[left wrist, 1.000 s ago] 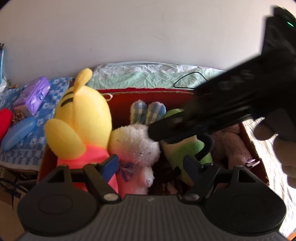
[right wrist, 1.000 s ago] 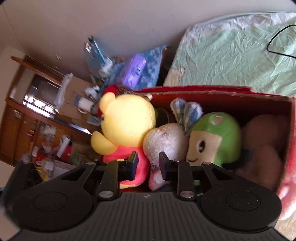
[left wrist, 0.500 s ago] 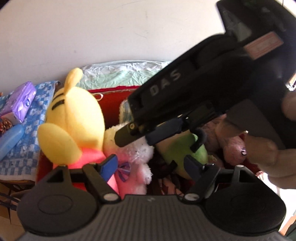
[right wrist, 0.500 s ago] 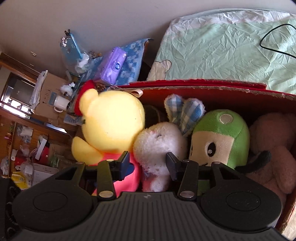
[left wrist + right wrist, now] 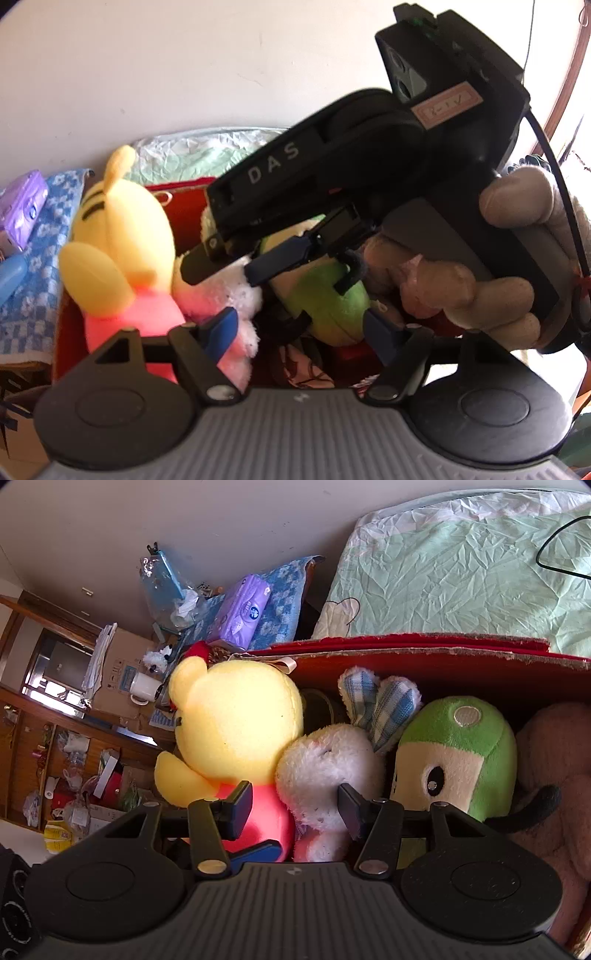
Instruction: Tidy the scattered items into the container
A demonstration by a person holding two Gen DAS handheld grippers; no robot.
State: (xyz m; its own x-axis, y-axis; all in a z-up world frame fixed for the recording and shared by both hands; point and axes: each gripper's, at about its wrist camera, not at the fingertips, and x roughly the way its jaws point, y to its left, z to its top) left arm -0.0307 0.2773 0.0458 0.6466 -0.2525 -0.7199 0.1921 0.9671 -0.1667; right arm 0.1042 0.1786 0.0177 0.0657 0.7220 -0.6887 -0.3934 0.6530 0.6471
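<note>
— Plush toys sat packed in the red cardboard box point(image 5: 424, 661): a yellow bear in a pink shirt point(image 5: 236, 723), a white rabbit with checked ears point(image 5: 332, 764), a green round-headed doll point(image 5: 458, 749).
— What was hidden?
— A brown plush point(image 5: 554, 760) was cut off at the edge, and the box floor was covered.
— The grippers?
— The right gripper point(image 5: 293, 805) was opening, wider than a second earlier, the rabbit between its unpressing pads. The left gripper point(image 5: 299, 323) was closing slightly, empty; the right tool now blocked more of its view.
</note>
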